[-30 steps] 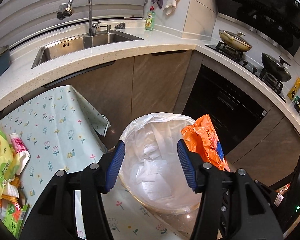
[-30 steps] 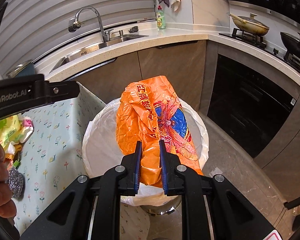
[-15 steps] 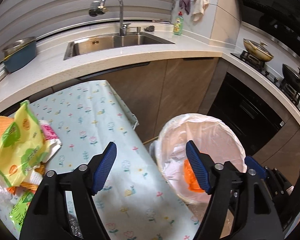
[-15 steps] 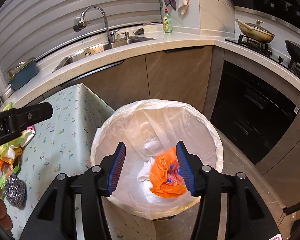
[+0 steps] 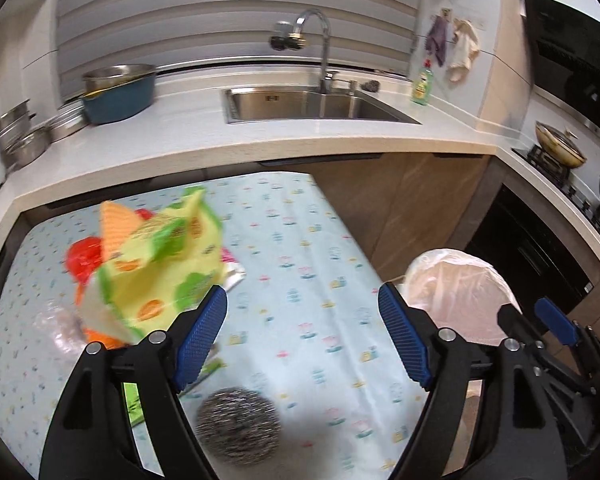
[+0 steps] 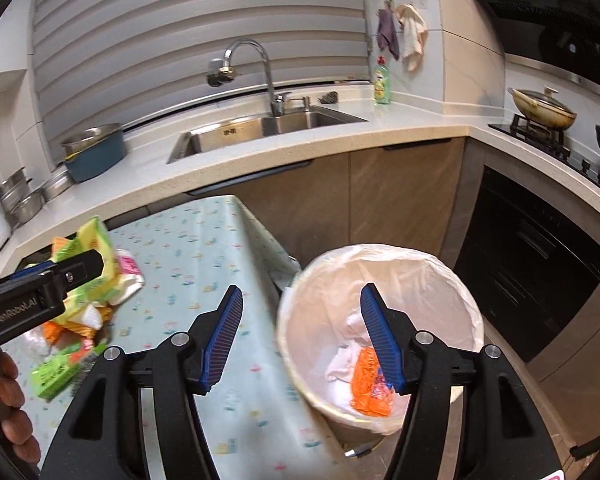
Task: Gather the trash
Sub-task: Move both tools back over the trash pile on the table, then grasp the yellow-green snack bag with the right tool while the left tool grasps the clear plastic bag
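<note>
Trash is partly collected. One orange wrapper point(image 6: 370, 384) lies at the bottom of the lined bin point(image 6: 380, 320), on crumpled white paper, so at least one piece is done.

Most of it is left. On the surface point(image 5: 300, 280), a pile sits at about 9 o'clock in the left wrist view: a yellow-and-green bag point(image 5: 160, 272) on top, something red point(image 5: 84, 256) behind it, orange scraps and a green packet point(image 6: 54, 372) underneath, with a steel scourer point(image 5: 238, 424) nearer the camera at 6 o'clock. Whether the scourer counts as trash I cannot tell.

Both pairs of fingers have just been opening. The right gripper point(image 6: 300, 340) has its fingers moderately wide with nothing between them, hanging over the gap between the surface edge and the bin; the wrapper shows beyond its right finger, down in the bin, not held. The left gripper point(image 5: 302, 336) has its fingers wide and empty, aimed at the surface with the pile just off its left finger at 10 o'clock. A hand point(image 6: 14, 396) shows at the edge of the right wrist view, gripping the left tool.

By my reading, the next step is a grab at the pile, likely the bag first, since it sits highest and closest to the left fingers. The bin stands just beside the surface at 3 o'clock, so carries are short.
</note>
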### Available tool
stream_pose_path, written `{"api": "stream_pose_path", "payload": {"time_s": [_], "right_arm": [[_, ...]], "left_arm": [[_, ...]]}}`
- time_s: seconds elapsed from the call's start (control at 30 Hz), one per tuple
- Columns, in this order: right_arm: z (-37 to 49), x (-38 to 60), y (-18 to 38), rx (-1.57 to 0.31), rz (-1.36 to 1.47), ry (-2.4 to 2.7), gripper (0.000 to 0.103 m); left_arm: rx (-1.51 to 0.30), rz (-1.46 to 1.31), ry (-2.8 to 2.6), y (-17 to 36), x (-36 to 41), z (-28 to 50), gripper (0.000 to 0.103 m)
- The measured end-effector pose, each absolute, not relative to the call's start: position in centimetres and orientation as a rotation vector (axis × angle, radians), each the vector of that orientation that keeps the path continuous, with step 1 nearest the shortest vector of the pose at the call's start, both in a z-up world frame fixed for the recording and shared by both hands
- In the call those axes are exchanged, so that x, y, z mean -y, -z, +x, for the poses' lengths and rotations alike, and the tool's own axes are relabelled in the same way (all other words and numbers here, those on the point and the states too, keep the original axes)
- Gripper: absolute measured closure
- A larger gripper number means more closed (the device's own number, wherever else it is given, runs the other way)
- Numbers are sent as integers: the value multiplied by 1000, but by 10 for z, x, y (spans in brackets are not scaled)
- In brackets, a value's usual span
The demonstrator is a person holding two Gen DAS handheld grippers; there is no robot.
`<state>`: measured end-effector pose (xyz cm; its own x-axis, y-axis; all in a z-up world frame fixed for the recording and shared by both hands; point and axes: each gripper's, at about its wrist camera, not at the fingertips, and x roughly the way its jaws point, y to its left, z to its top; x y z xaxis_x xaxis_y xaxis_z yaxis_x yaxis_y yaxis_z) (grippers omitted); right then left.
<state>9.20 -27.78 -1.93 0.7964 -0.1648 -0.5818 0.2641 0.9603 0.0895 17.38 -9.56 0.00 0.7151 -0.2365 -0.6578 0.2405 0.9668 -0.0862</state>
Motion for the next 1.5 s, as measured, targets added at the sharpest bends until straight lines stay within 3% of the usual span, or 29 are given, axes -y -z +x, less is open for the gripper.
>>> {"api": "stream_pose_path", "payload": {"time_s": [0.53, 0.77, 1.27, 1.37, 1.43, 1.5], "right_arm": [[115, 150, 8, -634, 120, 13, 43], [142, 103, 11, -663, 128, -66, 43], [210, 59, 32, -753, 251, -138, 37], [214, 56, 42, -779, 257, -145, 42], [216, 56, 47, -795, 263, -149, 64], [215, 58, 51, -806, 275, -152, 74]], "left_arm": [[-777, -76, -11, 20, -62, 167, 29], [-831, -143, -77, 40, -116, 179, 22], [-948, -208, -70, 88, -145, 217, 19], [-961, -198, -51, 93, -141, 220, 32], [-973, -180, -37, 96, -137, 222, 52], [-980, -173, -23, 97, -134, 222, 65]]}}
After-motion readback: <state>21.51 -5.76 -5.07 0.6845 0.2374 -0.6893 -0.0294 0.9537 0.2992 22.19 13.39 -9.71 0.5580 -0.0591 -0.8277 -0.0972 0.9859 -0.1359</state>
